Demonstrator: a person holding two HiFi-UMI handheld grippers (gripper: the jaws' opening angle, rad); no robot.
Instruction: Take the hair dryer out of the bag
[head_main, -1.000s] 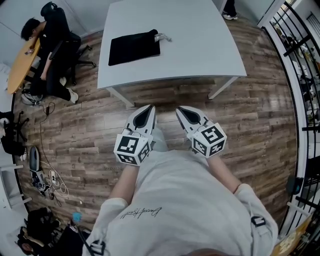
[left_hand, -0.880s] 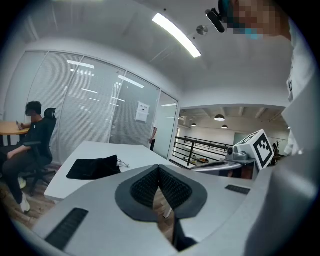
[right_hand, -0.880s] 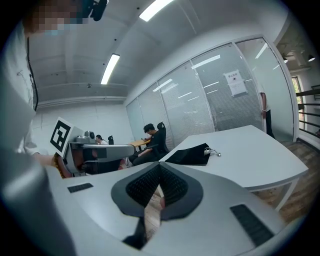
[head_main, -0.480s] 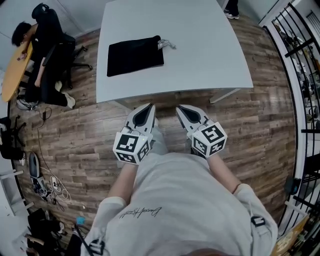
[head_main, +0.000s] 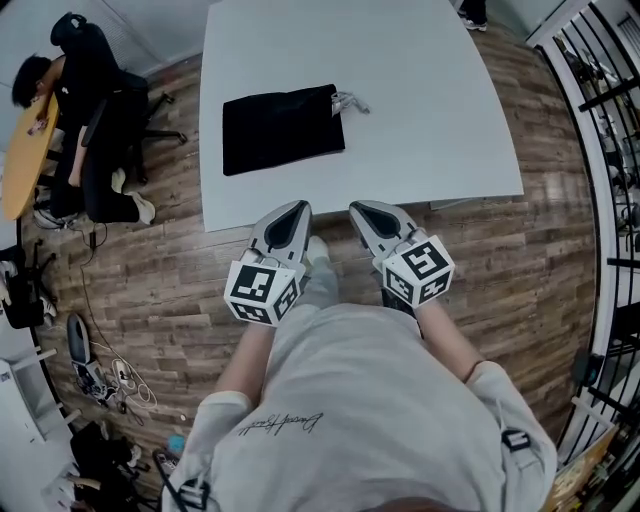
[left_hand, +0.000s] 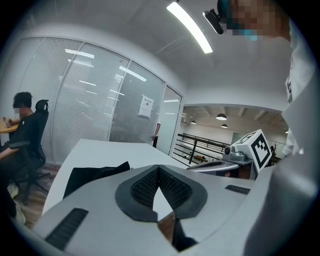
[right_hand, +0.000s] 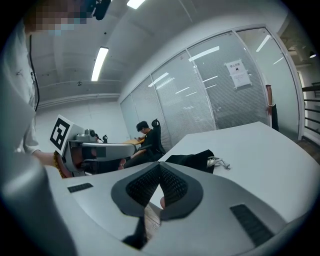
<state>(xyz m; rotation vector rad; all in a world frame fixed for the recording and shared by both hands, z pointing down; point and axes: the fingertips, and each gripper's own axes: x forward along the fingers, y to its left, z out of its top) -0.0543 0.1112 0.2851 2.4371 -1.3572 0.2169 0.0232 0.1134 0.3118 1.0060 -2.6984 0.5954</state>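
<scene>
Well, the broad white smooth-topped counter (head_main: 420, 150) is the biggest thing in front of the person. Its slick face is where I'd expect trouble: a one-sided tug could drag the whole bag across it rather than free what is inside. Toward its left side lies the black cloth drawstring bag (head_main: 283, 130), limp and matte, mouth to the right. The hair dryer does not show, so I take it to be inside.

Both tools hang by the counter's near edge, apart from the bag. The grey left hand-held gripper (head_main: 289, 208) and grey right hand-held gripper (head_main: 365, 208) each have ribbed dark pads (left_hand: 145, 187) pressed together on nothing. Smallest, the pale looped cord (head_main: 352, 102) at the bag's mouth could snag a jaw.
</scene>
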